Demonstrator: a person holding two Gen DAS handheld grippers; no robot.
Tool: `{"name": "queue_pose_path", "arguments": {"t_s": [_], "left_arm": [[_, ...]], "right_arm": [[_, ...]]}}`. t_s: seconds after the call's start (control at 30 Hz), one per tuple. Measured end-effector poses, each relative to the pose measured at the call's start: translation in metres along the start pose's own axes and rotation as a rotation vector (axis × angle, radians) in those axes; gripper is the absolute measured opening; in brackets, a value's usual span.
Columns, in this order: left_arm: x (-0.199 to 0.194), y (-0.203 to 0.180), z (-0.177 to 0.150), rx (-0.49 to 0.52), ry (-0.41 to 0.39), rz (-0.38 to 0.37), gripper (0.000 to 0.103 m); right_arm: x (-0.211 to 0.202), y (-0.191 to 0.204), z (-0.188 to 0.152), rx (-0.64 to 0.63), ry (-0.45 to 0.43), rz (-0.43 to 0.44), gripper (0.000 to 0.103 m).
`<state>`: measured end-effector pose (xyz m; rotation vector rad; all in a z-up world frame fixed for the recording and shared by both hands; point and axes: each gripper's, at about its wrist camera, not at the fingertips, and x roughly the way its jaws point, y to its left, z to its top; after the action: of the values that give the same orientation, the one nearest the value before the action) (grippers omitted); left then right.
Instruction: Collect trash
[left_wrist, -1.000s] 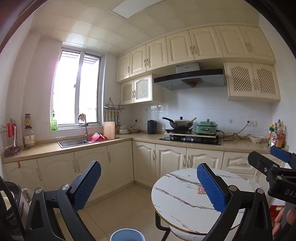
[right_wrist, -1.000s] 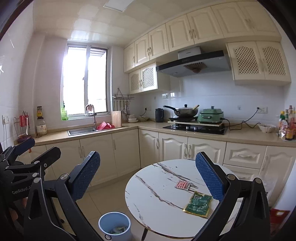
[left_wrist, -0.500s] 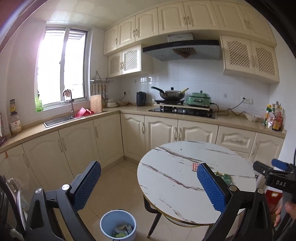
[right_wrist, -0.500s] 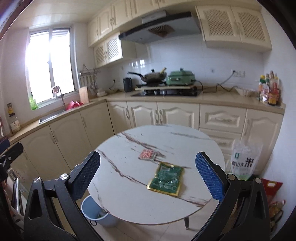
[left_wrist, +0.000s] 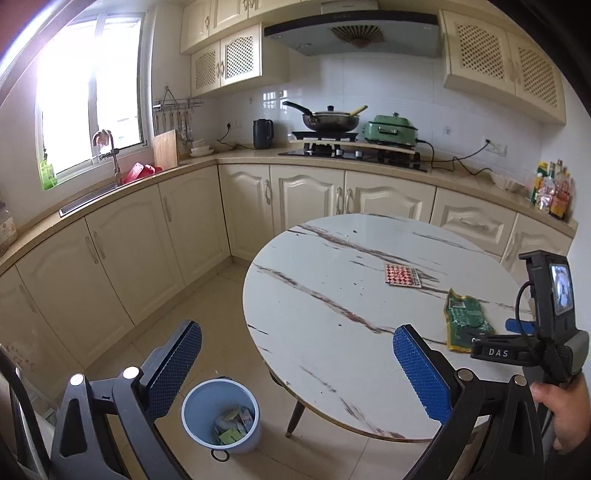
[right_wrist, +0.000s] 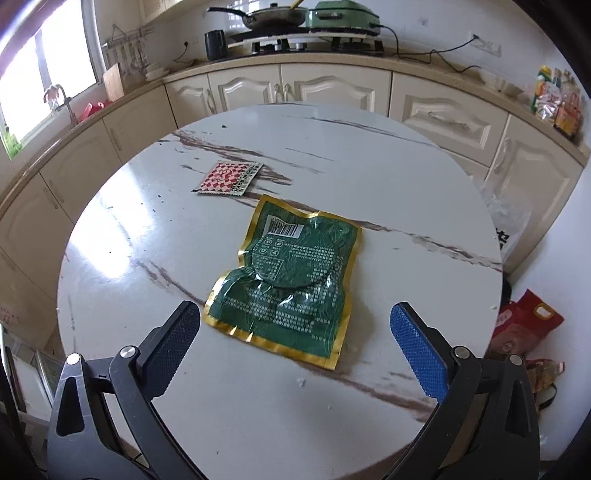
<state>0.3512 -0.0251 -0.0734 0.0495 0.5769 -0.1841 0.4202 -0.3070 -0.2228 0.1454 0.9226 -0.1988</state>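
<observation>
Right wrist view: right gripper (right_wrist: 295, 354), jaws wide and empty, above flat green gold-edged foil packet (right_wrist: 291, 273); pinch raised near edge squarely.

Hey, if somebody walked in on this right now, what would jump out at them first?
Probably the green gold-edged food pouch lying flat on the round marble table, right ahead of the open right gripper. Just beyond it lies a small red checkered packet. Down on the floor left of the table, a blue trash bin already holds some wrappers, below the open left gripper.
</observation>
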Motion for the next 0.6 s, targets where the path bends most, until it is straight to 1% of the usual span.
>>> {"name": "queue_pose_path", "arguments": {"t_s": [0.13,0.2,0.33,0.43,0.53,0.6], "left_arm": [[0.029,0.004,0.018,0.000,0.031,-0.016,0.102],[0.041,0.005,0.025,0.004,0.045,-0.023,0.102],[0.068,0.000,0.036,0.026,0.071,-0.038,0.102],[0.088,-0.007,0.045,0.047,0.094,-0.064,0.102],[0.107,-0.013,0.054,0.067,0.111,-0.082,0.102],[0.116,-0.017,0.061,0.076,0.118,-0.092,0.102]], "right_arm": [[0.022,-0.003,0.012,0.002,0.036,-0.004,0.103],[0.030,-0.006,0.016,-0.007,0.048,0.012,0.103],[0.034,-0.007,0.017,-0.062,0.024,0.023,0.103],[0.038,-0.004,0.017,-0.126,0.016,0.029,0.103],[0.037,-0.004,0.017,-0.162,0.008,0.056,0.098],[0.034,-0.007,0.017,-0.170,0.006,0.070,0.085]]}}
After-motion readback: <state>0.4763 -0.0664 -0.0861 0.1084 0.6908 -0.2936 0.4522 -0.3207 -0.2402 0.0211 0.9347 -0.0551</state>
